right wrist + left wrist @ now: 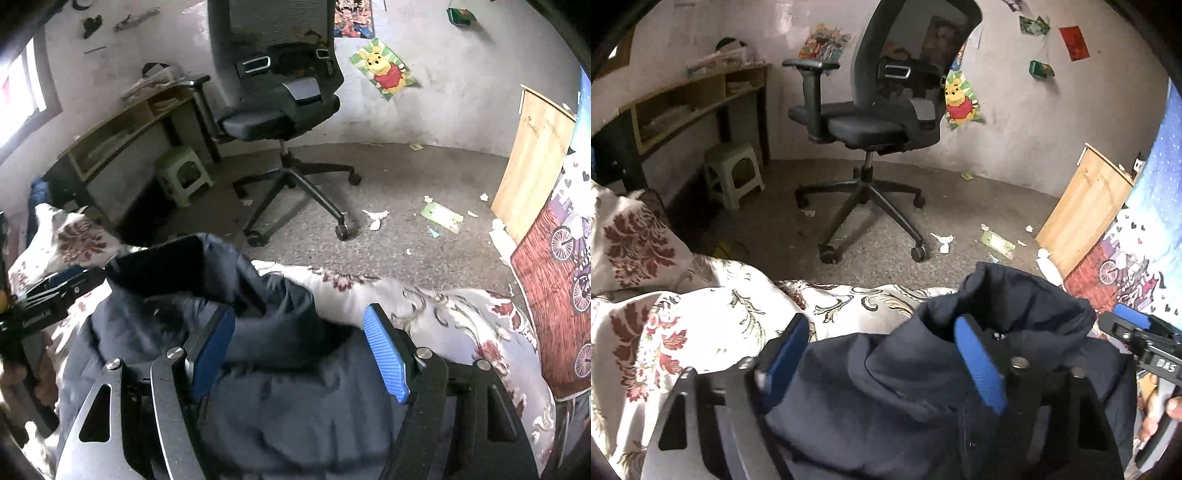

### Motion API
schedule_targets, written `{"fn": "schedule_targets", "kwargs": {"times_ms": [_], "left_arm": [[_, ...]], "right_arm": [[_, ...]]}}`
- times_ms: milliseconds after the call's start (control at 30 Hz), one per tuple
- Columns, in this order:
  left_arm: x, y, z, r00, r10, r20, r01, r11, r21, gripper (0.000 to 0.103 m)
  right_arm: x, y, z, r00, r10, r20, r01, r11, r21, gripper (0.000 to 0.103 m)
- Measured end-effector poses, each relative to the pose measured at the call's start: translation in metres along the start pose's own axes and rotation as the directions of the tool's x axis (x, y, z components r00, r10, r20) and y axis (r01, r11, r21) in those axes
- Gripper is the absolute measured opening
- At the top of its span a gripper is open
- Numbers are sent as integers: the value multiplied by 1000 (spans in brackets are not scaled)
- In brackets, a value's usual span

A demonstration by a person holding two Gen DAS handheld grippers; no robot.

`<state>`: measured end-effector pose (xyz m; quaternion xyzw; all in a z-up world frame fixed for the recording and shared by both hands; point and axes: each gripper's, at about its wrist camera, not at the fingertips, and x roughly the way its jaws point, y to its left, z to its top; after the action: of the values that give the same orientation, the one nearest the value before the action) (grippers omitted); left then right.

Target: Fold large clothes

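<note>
Navy garment (997,325) lies bunched near the bed (701,325) edge, between both tongs, left (882,365) and right (299,354), each parted wide and gripping nothing (likely poised to take the cloth).

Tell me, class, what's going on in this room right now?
A person is folding a dark garment on a floral bedspread, with tongs in each hand. The left tongs and the right tongs both stand open over the bunched cloth, pinching nothing. An office chair stands behind.
</note>
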<state>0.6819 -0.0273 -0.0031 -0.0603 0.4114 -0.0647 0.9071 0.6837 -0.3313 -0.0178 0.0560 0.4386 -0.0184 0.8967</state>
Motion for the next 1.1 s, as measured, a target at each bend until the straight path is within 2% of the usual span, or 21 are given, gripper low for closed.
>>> {"fn": "schedule_targets", "kwargs": {"times_ms": [167,233,267,300,333,400,467,633,800,867,967,1100], "left_arm": [[11,5,5,998,-63,-23,63,998,9,53],[13,4,5,994,-102,-36,103,995,17,32],[13,4,5,990,-133,-42,133,991,12,26],[13,4,5,986,-160,-49,160,987,2,13],[12,3,5,983,-175,-55,175,985,-8,9],[8,1,3,982,-179,-54,178,984,-11,7],[1,3,0,981,-189,-45,189,982,-8,6],[-22,26,-15,972,-234,-31,233,972,-22,5],[-34,47,-43,968,-235,-90,236,972,-2,4],[-32,48,-56,967,-222,-127,226,974,11,4],[-21,39,-73,965,-165,-203,180,982,60,4],[0,28,-87,953,-91,-288,126,987,104,4]], "right_arm": [[23,18,13,1000,-20,-20,19,999,-37,65],[29,28,14,999,-29,-37,26,997,-73,60],[31,32,15,998,-38,-43,34,995,-90,51],[34,37,15,997,-54,-52,48,993,-110,42],[35,42,15,995,-85,-48,78,989,-128,37],[32,42,17,993,-114,-40,108,985,-134,18],[25,37,15,992,-116,-45,110,987,-118,10],[-20,31,-3,1000,-7,4,7,989,-145,7],[-44,24,-35,999,50,-15,-52,980,-191,6],[-45,20,-51,997,62,-39,-68,979,-193,6],[-35,19,-69,995,54,-84,-70,975,-209,6],[-14,16,-86,987,40,-154,-71,978,-198,6]]}}
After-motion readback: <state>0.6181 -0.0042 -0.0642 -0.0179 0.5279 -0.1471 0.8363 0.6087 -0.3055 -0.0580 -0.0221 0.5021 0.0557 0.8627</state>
